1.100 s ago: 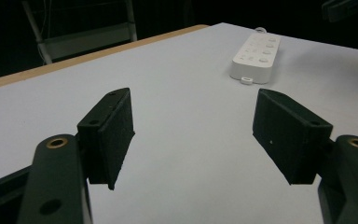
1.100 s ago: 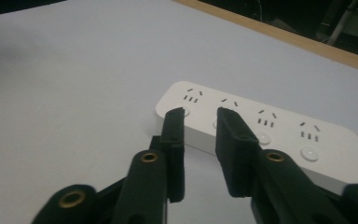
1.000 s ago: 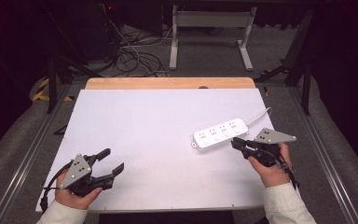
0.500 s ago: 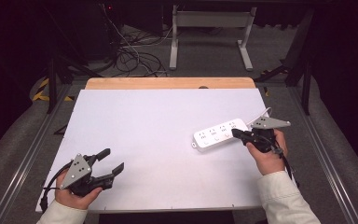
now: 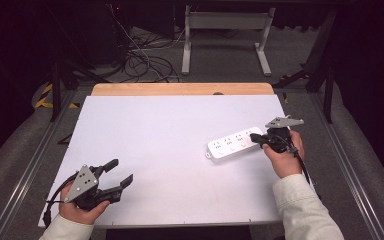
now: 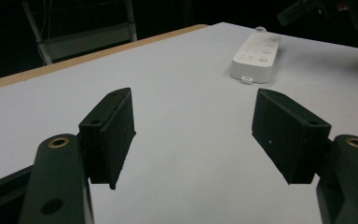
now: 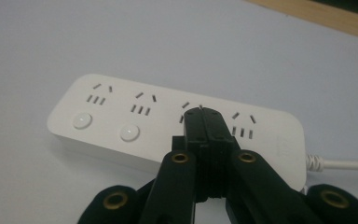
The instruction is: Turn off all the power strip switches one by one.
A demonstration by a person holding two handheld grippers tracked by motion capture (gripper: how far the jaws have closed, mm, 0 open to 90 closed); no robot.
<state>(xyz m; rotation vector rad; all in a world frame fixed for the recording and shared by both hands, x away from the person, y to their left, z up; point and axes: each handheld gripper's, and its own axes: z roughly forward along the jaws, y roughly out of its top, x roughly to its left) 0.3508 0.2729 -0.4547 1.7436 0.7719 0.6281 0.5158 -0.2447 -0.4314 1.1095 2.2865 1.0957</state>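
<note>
1. White plastic power strip [image 5: 234, 144] lies at about three o'clock on the white worktop [image 5: 160, 150], long, round-cornered, with four socket groups and round buttons.
2. Left hand-held gripper [image 5: 117, 174] rests at seven o'clock, released, nothing between its jaws.
3. Right hand-held gripper [image 5: 254, 137], clenched and empty, hovers over the strip's cord end, probably to press a button next; that needs a precise downward poke.

power strip [image 7: 135, 122] third socket hidden behind right tongs [image 7: 207, 112], cord [image 7: 340, 164] cut off
</note>
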